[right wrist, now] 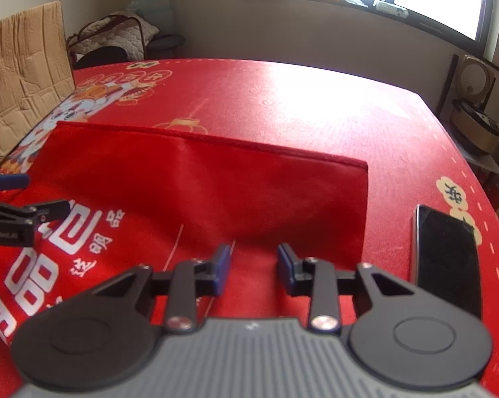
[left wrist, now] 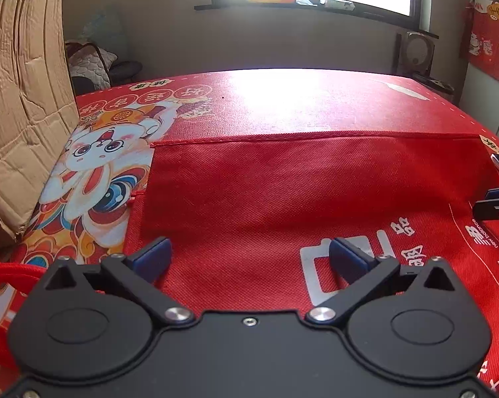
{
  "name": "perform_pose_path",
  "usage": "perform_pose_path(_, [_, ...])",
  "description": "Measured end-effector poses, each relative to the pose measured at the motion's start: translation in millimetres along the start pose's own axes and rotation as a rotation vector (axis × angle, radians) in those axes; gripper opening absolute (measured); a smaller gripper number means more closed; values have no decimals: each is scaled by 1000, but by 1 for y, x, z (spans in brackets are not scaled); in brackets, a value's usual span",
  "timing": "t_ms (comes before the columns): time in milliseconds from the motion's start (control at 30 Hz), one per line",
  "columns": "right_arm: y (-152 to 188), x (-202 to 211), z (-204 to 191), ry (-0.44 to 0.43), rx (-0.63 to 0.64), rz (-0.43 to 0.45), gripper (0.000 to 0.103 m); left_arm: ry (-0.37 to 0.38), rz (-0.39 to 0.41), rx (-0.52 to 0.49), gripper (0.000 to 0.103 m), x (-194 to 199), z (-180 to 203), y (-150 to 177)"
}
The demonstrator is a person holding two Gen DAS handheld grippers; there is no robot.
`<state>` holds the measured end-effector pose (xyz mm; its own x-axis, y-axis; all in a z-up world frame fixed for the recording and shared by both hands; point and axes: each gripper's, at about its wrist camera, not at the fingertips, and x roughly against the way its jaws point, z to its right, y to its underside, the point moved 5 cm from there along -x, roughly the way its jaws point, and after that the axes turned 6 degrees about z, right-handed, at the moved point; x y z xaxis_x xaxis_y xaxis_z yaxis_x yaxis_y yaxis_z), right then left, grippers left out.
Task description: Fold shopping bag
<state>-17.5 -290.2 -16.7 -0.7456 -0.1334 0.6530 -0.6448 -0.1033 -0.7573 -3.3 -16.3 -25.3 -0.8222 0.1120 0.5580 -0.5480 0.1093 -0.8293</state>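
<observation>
A red non-woven shopping bag [left wrist: 282, 192] lies folded flat on the red-clothed counter [right wrist: 282, 106]. Left claw [left wrist: 249, 258] and right claw [right wrist: 253, 265] hover released, grasping nothing. The springy fabric may unfold, or snag the smartphone [right wrist: 448, 252] just beside it.

Shopping bag [right wrist: 199, 182] flat on the desk [right wrist: 299, 106], upper part folded down over the printed lower part. Phone [right wrist: 448, 258] on the desk just right of the bag, apart from it. Cardboard box [left wrist: 20, 99] at the desk's left edge, beside the bag's left side. Bag handles [left wrist: 4, 272] bunched at the near left. Left hand-held gripper [left wrist: 249, 258] over the near left part of the bag, jaws wide; right hand-held gripper [right wrist: 254, 262] over its near right part, jaws parted, nothing between. Windowsill [left wrist: 315, 3] behind the desk, with small items along it. Fan [right wrist: 474, 83] beyond the far right corner.
</observation>
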Motion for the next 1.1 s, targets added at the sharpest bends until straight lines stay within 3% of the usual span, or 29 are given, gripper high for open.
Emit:
perform_pose_path(133, [-10,-13,-5,-2,-2,4,45,-22,-1,18,103,-2,-6,-2])
perform_pose_path(233, [-12,-20,-11,-14,4,23,61,-27,2,22,103,-2,-7,-1])
perform_pose_path(367, [-8,-16,-14,-17,5,61,62,-27,6,17,103,-1,-6,-1])
perform_pose_path(533, [-3,27,-21,-19,115,140,65,-22,6,11,103,0,-6,-1])
perform_pose_path(633, [9,74,-29,27,287,294,98,-22,-6,7,103,4,-6,-2])
perform_pose_path(667, [15,90,-32,41,347,366,101,-13,-10,3,103,10,-4,-5])
perform_pose_path(733, [28,118,-38,72,468,491,102,25,12,-12,103,25,1,-9])
perform_pose_path(833, [45,142,-47,123,645,582,102,88,43,-46,103,49,15,-13])
perform_pose_path(933, [59,148,-61,127,808,506,95,158,22,-126,103,57,37,-7])
perform_pose_path(1000, [69,147,-71,131,910,451,74,173,12,-207,103,58,52,2])
perform_pose_path(1100, [81,145,-84,119,1015,370,71,164,23,-280,103,53,63,12])
